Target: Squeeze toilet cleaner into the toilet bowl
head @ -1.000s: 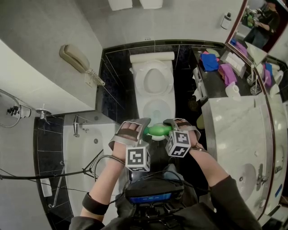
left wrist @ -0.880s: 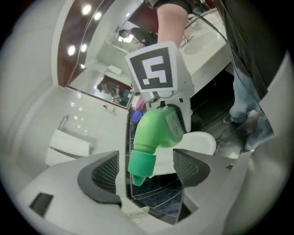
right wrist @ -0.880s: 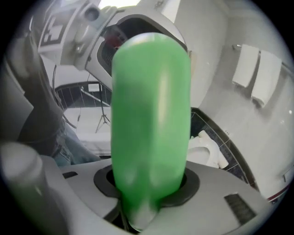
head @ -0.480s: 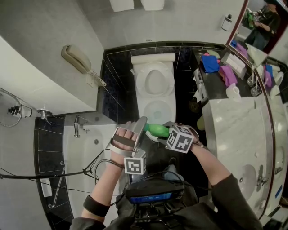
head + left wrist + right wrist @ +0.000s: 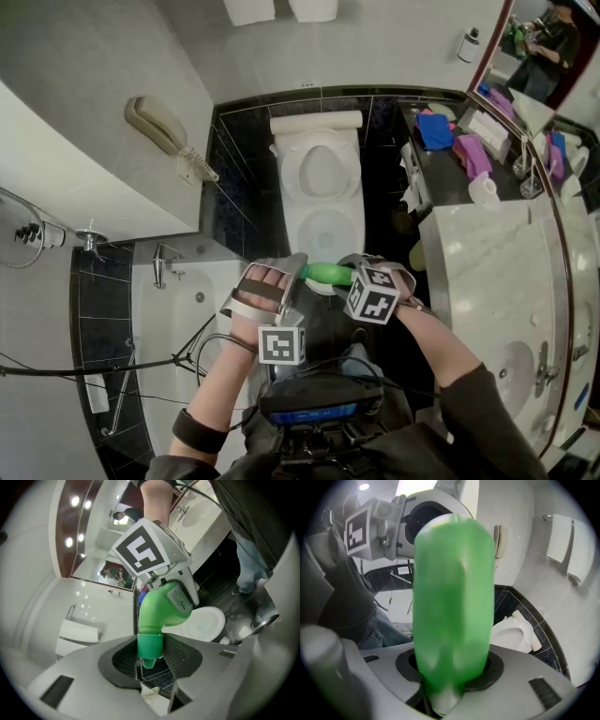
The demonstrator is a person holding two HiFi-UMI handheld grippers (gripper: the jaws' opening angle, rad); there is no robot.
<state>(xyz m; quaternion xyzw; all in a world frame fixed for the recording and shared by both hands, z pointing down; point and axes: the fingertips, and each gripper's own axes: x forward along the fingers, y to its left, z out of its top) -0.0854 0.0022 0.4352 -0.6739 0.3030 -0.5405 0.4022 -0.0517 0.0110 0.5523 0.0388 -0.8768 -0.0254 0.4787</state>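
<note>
A green toilet cleaner bottle lies roughly level between my two grippers, below the white toilet, whose lid is up. My right gripper is shut on the bottle's body, which fills the right gripper view. My left gripper has just been closing its jaws. The bottle's green cap sits between its mesh pads, which press on it. The bent neck rises from the cap toward the right gripper's marker cube. The toilet also shows behind the bottle.
A bathtub lies at the left, with a wall phone above it. At the right there is a marble counter with a basin, and coloured cloths lie on a dark shelf beside the toilet. The person's legs are directly below the grippers.
The left gripper has rolled from flat to edge-on and its jaws have come together around the bottle's cap. The right gripper and the bottle have barely moved.
</note>
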